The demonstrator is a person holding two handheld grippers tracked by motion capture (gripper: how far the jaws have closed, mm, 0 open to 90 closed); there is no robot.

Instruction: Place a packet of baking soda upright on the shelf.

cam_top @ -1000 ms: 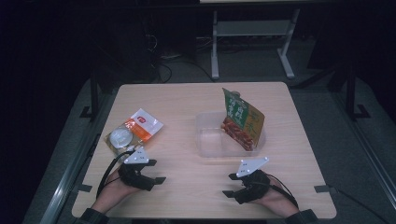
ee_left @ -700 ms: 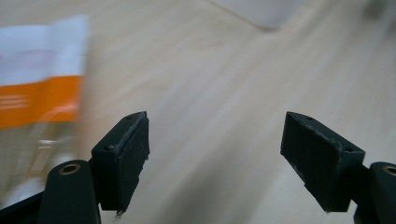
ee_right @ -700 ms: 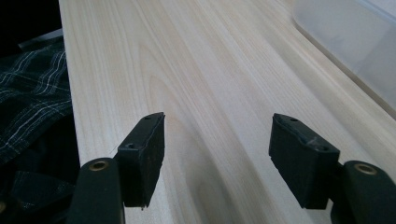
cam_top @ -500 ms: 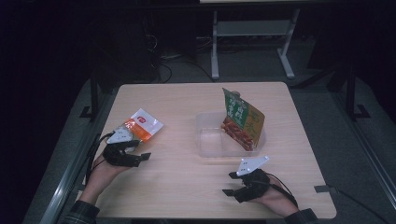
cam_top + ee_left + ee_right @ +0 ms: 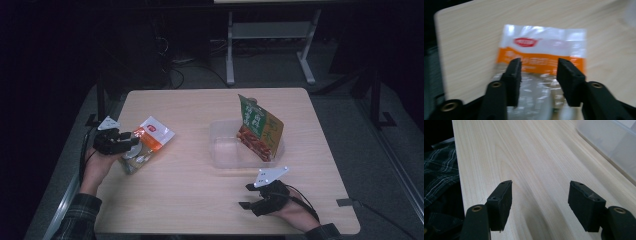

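I have the left gripper (image 5: pixel 131 144) at the near-left end of the crinkly packet with the clear bottom, orange band and white top (image 5: pixel 149 143), which lies flat on the light wooden table (image 5: pixel 200 200), well to the left of the clear plastic tub (image 5: pixel 226 148). In the left gripper view the packet (image 5: pixel 544 55) lies straight ahead, its long axis running away from the jaws toward the white top; the black jaws stand apart over the clear end, with nothing pinched between them yet as far as I can judge through the blur. So this hand is plainly the nearer one for the grab. The tub holds a green and orange snack bag (image 5: pixel 260 127) propped upright. My right gripper (image 5: pixel 247 197) rests in front of the tub, jaws wide apart over bare wood.
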